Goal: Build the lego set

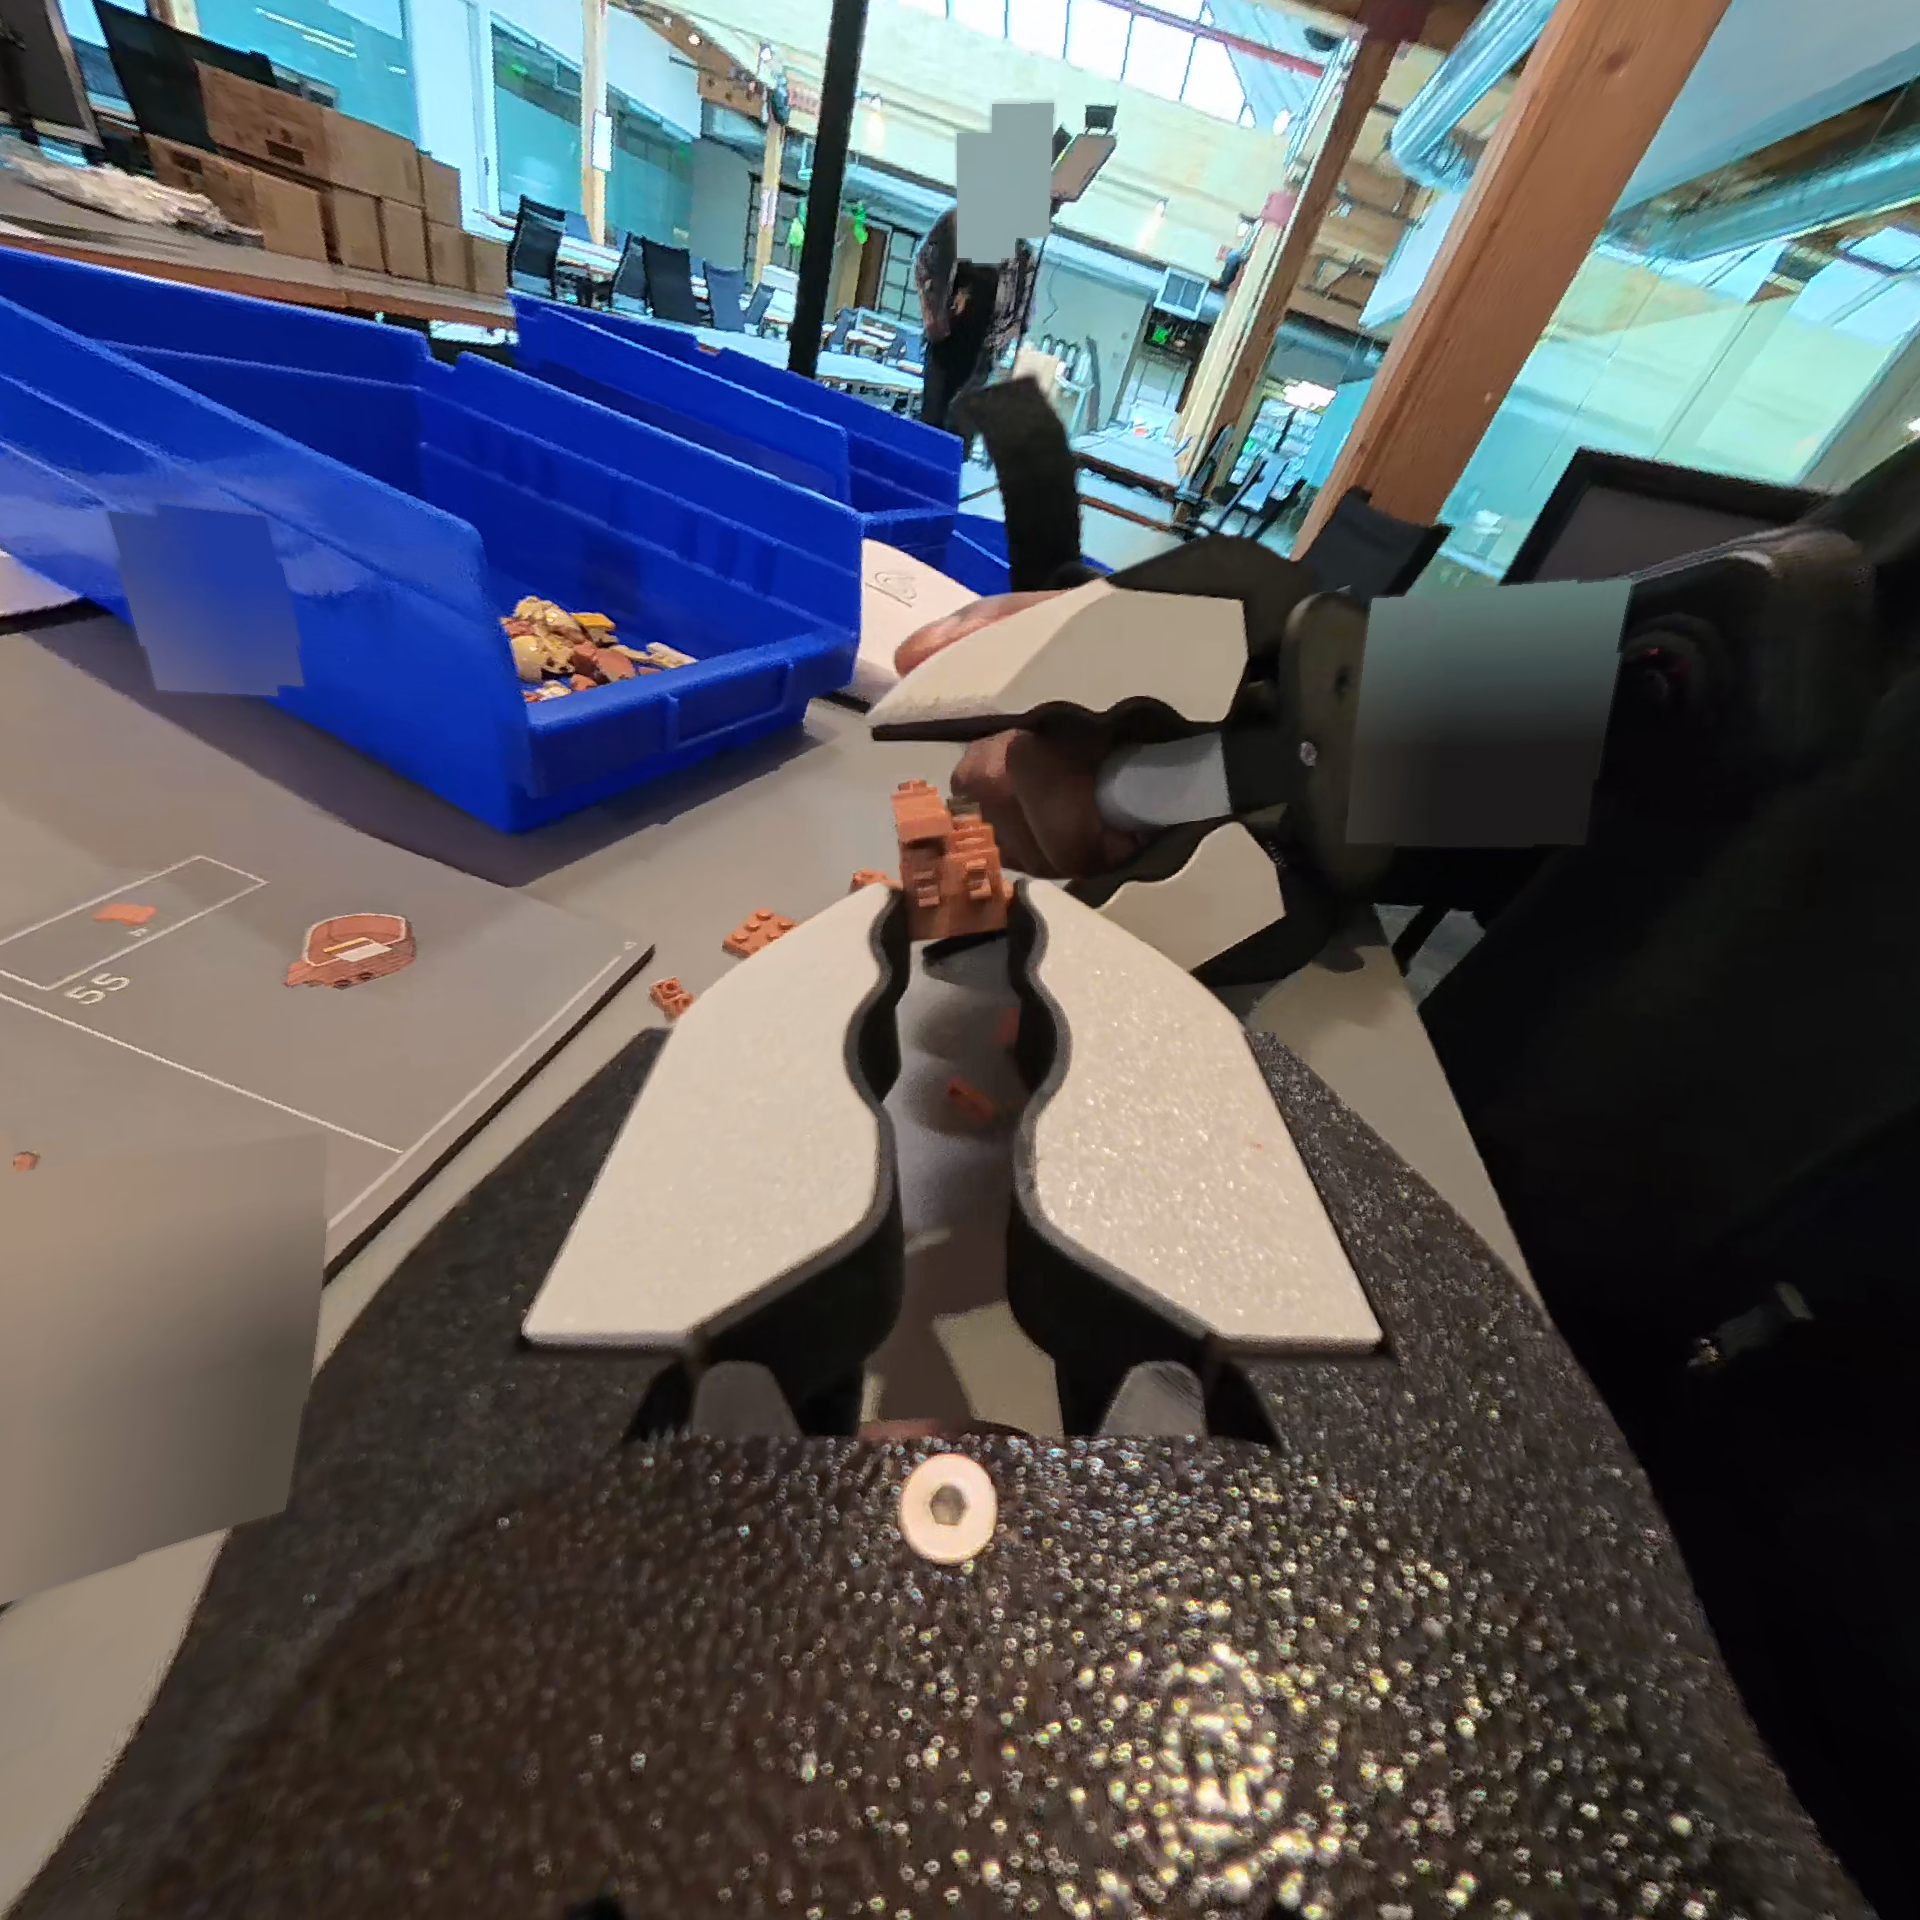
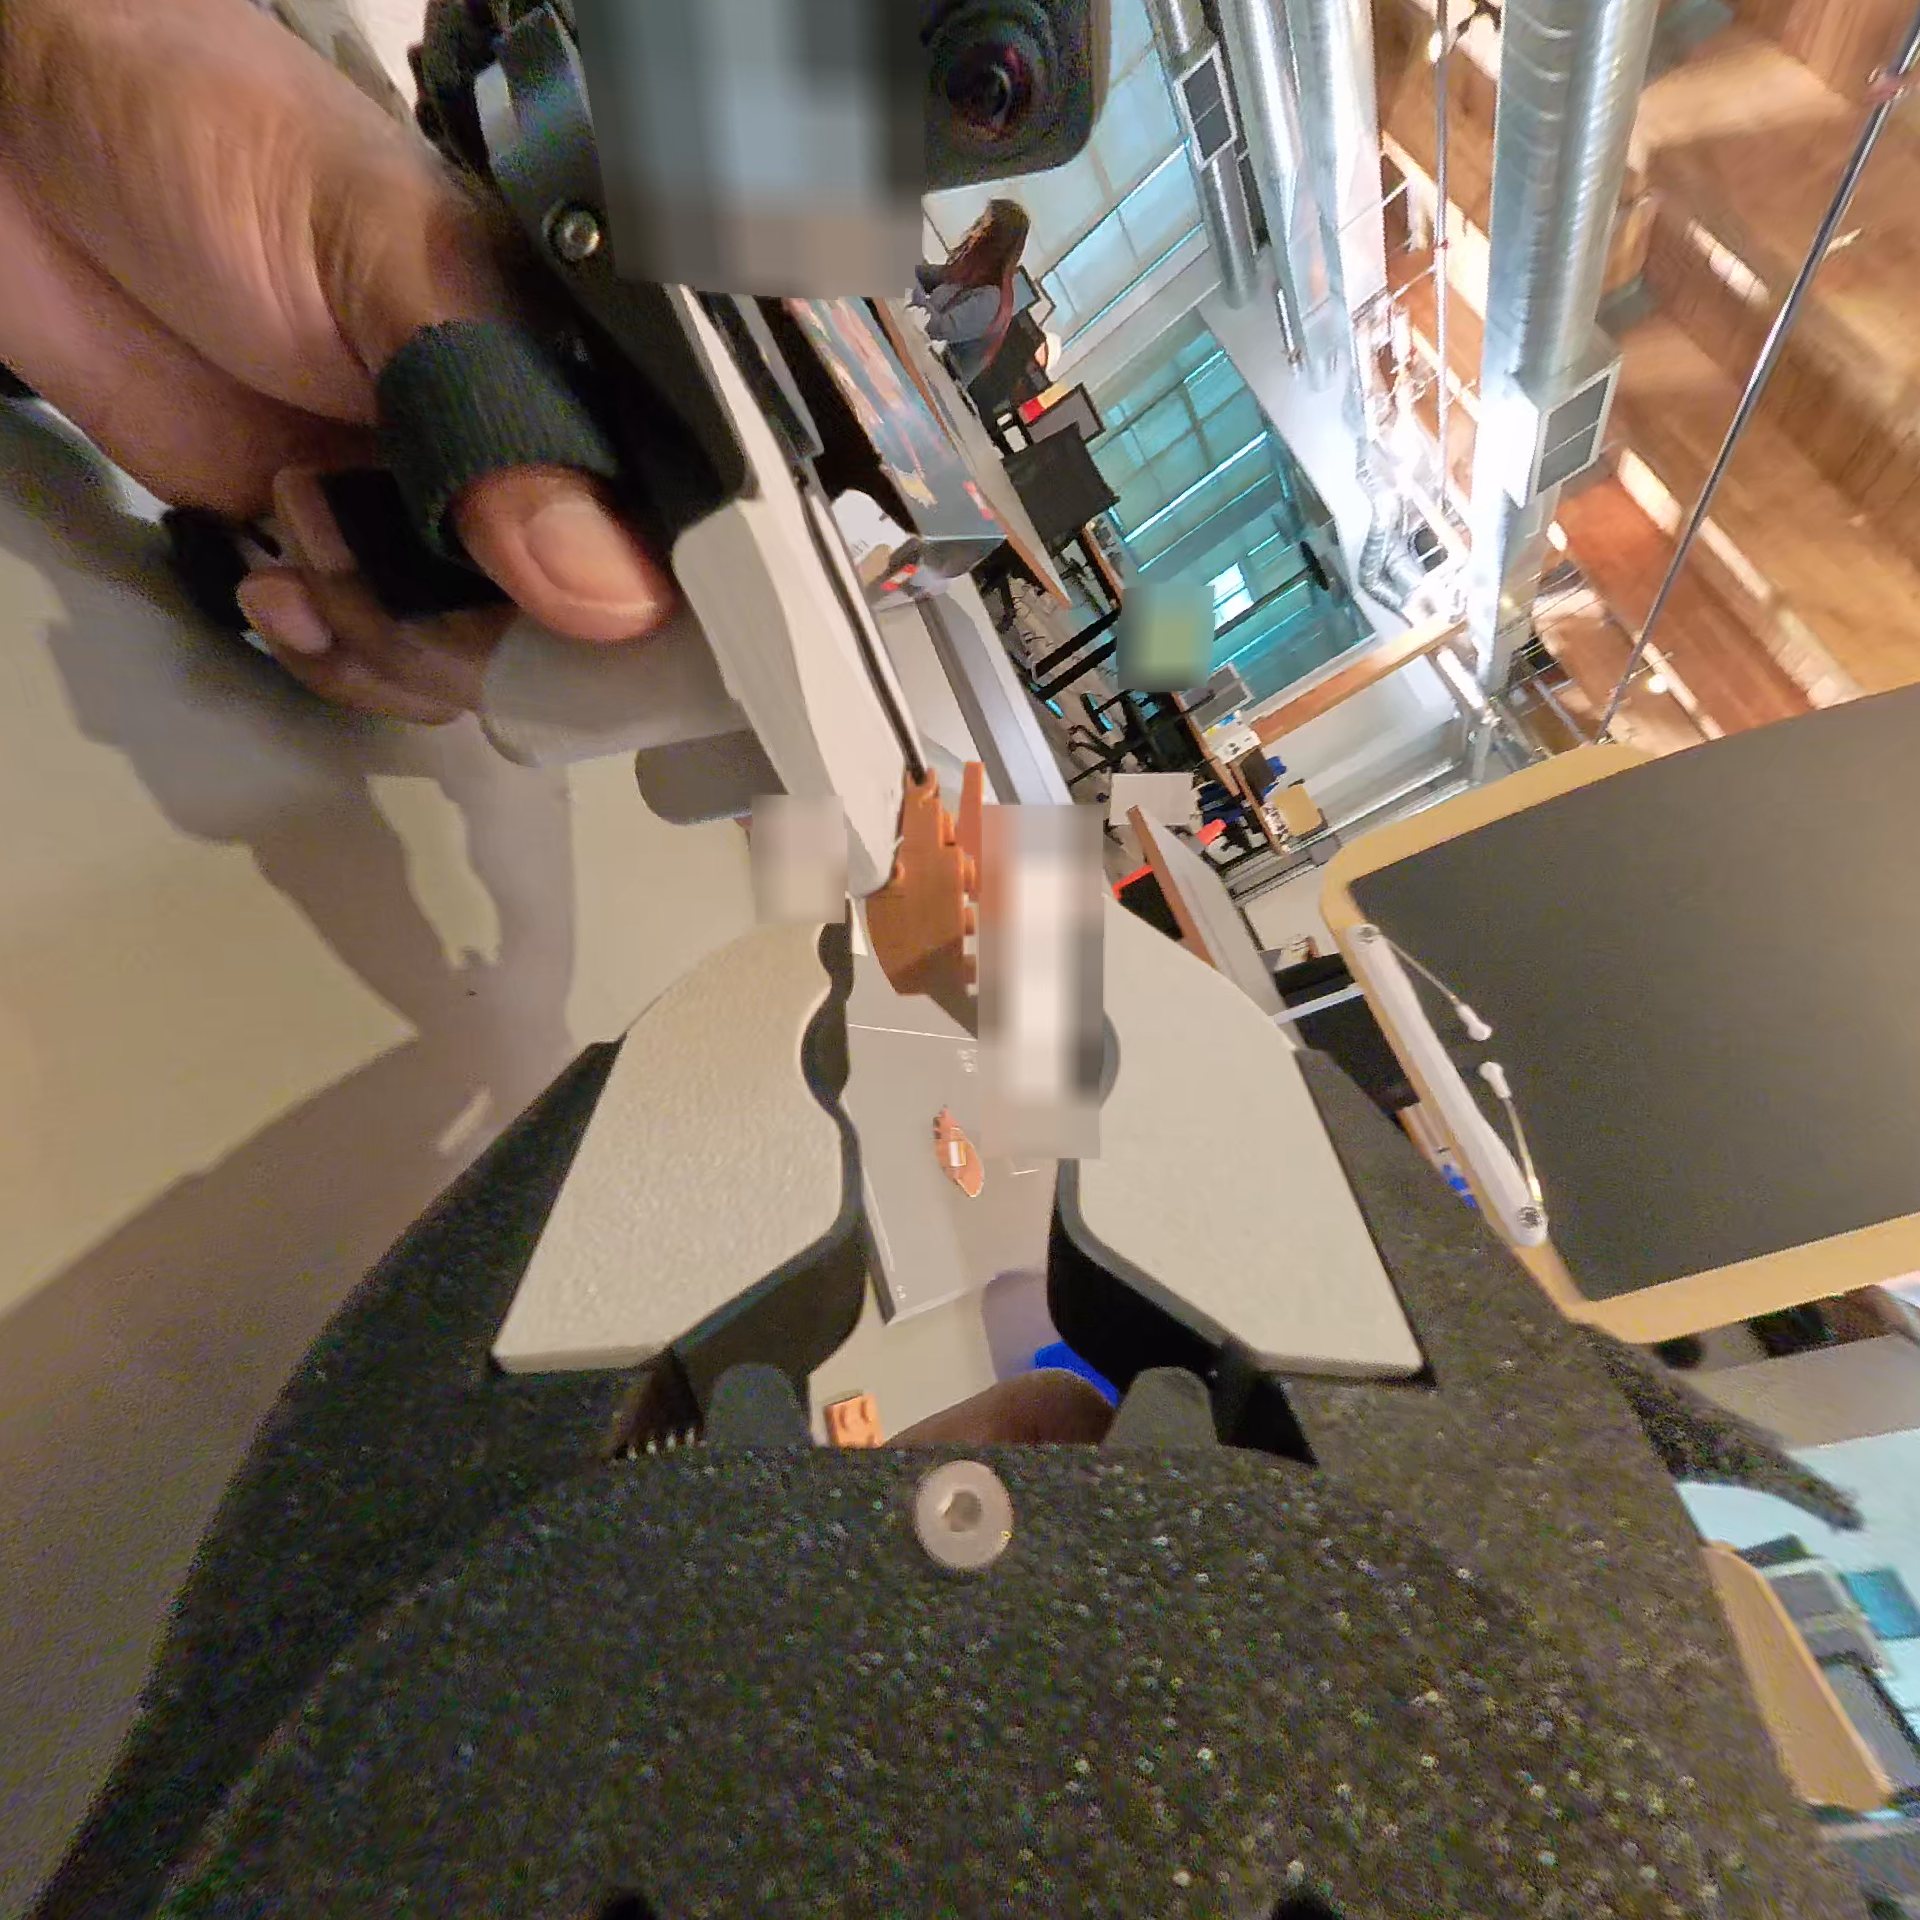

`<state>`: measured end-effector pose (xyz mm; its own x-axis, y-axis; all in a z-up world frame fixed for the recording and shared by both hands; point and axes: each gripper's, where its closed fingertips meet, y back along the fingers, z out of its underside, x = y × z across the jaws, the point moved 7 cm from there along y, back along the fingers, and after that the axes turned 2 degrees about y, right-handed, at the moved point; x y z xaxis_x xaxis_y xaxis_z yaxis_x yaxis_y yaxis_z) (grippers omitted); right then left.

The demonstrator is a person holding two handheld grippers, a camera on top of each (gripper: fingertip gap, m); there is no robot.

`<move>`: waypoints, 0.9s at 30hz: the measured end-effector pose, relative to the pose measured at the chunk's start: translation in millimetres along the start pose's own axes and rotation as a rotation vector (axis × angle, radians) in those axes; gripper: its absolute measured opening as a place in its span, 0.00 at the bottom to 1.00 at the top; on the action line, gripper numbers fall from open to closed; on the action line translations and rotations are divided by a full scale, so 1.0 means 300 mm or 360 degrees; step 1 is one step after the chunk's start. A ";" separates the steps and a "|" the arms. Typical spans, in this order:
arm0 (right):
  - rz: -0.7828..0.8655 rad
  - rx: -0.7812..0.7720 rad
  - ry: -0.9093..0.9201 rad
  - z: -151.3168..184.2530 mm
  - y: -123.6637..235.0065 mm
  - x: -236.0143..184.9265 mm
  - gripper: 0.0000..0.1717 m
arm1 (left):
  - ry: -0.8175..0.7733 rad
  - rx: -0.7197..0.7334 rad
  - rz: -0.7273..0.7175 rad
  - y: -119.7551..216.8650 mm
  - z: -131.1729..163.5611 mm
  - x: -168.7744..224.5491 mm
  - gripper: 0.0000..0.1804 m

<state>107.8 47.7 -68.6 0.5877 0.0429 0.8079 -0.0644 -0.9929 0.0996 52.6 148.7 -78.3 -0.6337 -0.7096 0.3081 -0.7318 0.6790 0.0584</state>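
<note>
The left claw (image 1: pixel 956 914) is pinching a knobbly terracotta brick assembly (image 1: pixel 948 868) between its grainy grey fingertips (image 1: pixel 831 935), lifted off the grey surface (image 1: pixel 623 862), while the right claw (image 1: pixel 997 821) is standing spread just beside it, its pads not pressing. For a clean fit, it would be wise to be keeping the left grip steady and square, since the studded plastic is hard and slippery. Loose flat bricks (image 1: pixel 758 928) are lying on the matte surface near a glossy blue bin (image 1: pixel 665 748) of mixed pieces.
</note>
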 end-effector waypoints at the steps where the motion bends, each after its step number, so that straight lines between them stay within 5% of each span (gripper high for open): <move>1: -0.0014 0.0008 -0.0023 -0.002 0.001 0.001 0.22 | 0.0016 0.0010 0.0025 0.000 -0.001 0.002 0.10; 27: -0.0183 -0.0059 0.0463 0.008 0.022 -0.028 0.15 | 0.0056 -0.0207 0.0086 -0.029 0.027 0.017 0.09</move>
<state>104.4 40.6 -76.1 0.3380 0.1898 0.9218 -0.0433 -0.9753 0.2167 53.7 137.5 -85.0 -0.6607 -0.6657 0.3470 -0.6567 0.7364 0.1626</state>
